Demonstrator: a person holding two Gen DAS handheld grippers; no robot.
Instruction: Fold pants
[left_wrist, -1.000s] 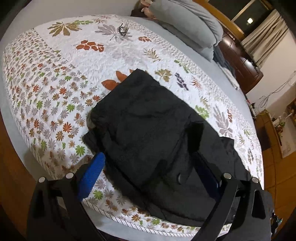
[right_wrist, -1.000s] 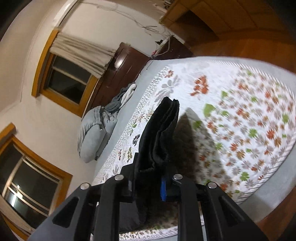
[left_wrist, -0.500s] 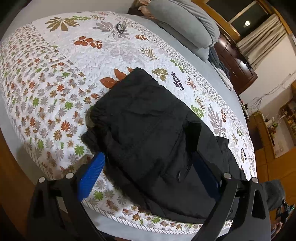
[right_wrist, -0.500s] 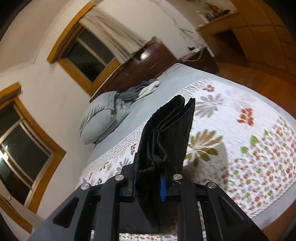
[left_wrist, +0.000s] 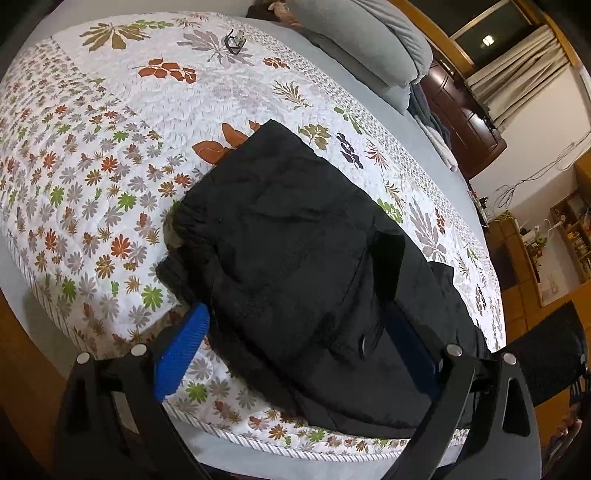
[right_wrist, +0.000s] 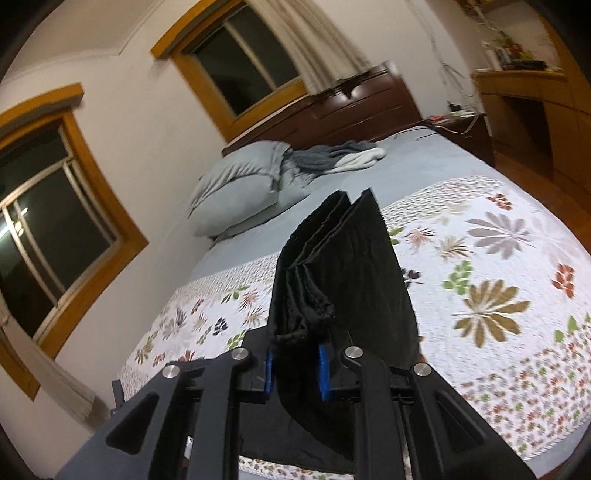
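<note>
**Black pants bunched on the quilt**

The soft black pants (left_wrist: 295, 258) lie on the leaf-printed quilt (left_wrist: 92, 166) near its edge. The right gripper (right_wrist: 294, 369) clamps a thick stack of folded fabric layers, lifted upright. The left gripper (left_wrist: 295, 350) is spread wide, ribbed blue pads (left_wrist: 181, 350) straddling the cloth, gripping nothing.

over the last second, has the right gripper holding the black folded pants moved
Yes. The right gripper, shut on the black folded pants, has swung: the wooden-framed window and grey pillow shifted right and up in its view.
</note>
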